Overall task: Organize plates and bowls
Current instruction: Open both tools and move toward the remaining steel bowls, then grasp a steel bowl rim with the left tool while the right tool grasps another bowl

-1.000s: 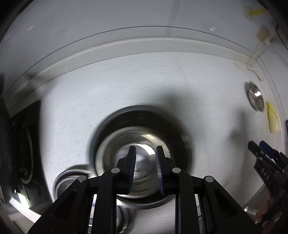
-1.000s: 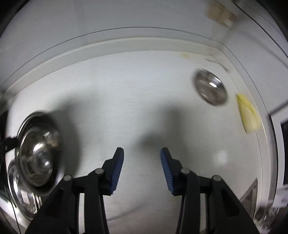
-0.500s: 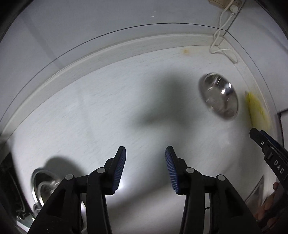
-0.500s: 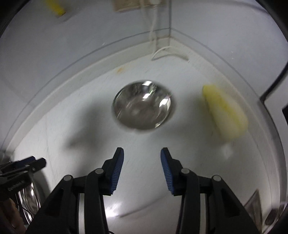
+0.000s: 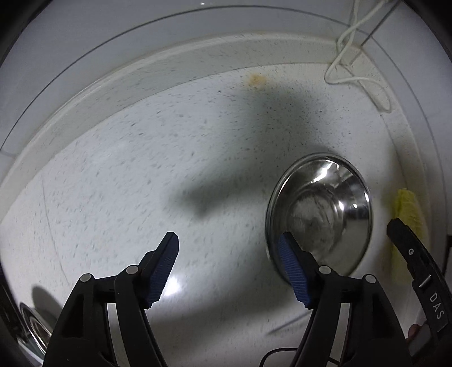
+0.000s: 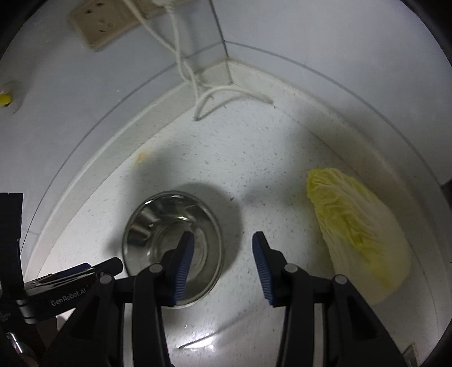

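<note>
A lone steel bowl (image 5: 325,209) (image 6: 152,223) sits upright on the white speckled counter (image 5: 141,175) near the corner. My left gripper (image 5: 230,268) points down just left of it. Its jaws are opening with only bare counter between them, and its right fingertip (image 5: 291,262) overlaps the bowl's left rim in the picture. My right gripper (image 6: 223,262) is open over the bowl's right side, with one finger (image 6: 183,262) above the inside and the other outside the rim. The pads press on nothing. Each gripper shows in the other's view, the right gripper (image 5: 418,271) and the left gripper (image 6: 70,285).
A yellow-green cabbage (image 6: 358,237) (image 5: 406,209) lies right of the bowl by the side wall. A white cable (image 6: 197,93) hangs from a wall socket (image 6: 99,25) into the corner. More steel bowls (image 5: 31,330) show at the far lower left. A raised ledge edges the counter.
Both grippers have swept right across the counter to the lone bowl. The left jaws, narrow over the stacked bowls before, have spread wide. The stack has slid to the lower left edge.
</note>
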Demonstrator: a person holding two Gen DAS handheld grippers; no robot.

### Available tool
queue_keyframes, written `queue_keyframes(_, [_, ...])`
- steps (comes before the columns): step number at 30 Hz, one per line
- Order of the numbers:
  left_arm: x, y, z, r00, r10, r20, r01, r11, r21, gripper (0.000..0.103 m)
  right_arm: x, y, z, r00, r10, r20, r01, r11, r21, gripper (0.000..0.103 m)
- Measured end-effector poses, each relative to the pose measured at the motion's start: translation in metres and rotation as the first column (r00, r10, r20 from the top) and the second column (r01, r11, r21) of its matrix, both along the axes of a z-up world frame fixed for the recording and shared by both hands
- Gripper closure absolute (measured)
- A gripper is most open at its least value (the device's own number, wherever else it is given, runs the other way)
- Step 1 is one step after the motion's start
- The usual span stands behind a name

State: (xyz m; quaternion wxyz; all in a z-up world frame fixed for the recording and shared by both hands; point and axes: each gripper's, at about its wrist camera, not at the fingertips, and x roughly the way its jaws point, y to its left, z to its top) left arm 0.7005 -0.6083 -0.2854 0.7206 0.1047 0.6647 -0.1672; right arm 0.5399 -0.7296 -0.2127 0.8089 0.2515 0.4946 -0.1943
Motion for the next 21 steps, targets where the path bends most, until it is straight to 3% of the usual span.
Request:
queue_keyframes(10, [0.012, -0.025, -0.032, 0.999, -0.022, -0.034, 0.023, 0.999, 0.026, 0.034, 0.017, -0.009, -0.037, 0.998, -0.021, -0.052, 0.024, 0.998, 0.054, 0.062])
queue_keyframes(18, [0.012, -0.041, -0.044, 0.999, -0.037, -0.021, 0.038, 0.998, 0.042, 0.035, 0.023, -0.005, -0.046, 0.995, -0.04, -0.093, 0.046, 0.997, 0.065, 0.063])
queue_keyframes(19, [0.009, -0.044, -0.044, 0.999, -0.053, -0.012, 0.054, 0.997, 0.054, 0.038, 0.022, -0.004, -0.046, 0.995, -0.04, -0.087, 0.046, 0.997, 0.067, 0.073])
queue_keyframes(20, [0.005, -0.045, -0.041, 0.997, -0.073, -0.003, 0.073, 0.997, 0.037, 0.056, 0.021, -0.001, -0.045, 0.998, -0.024, -0.066, 0.031, 0.994, 0.102, 0.082])
queue_keyframes(21, [0.001, -0.049, -0.038, 0.995, -0.102, -0.005, 0.102, 0.995, 0.011, 0.082, 0.021, 0.002, -0.045, 0.998, -0.017, -0.066, 0.025, 0.992, 0.123, 0.087])
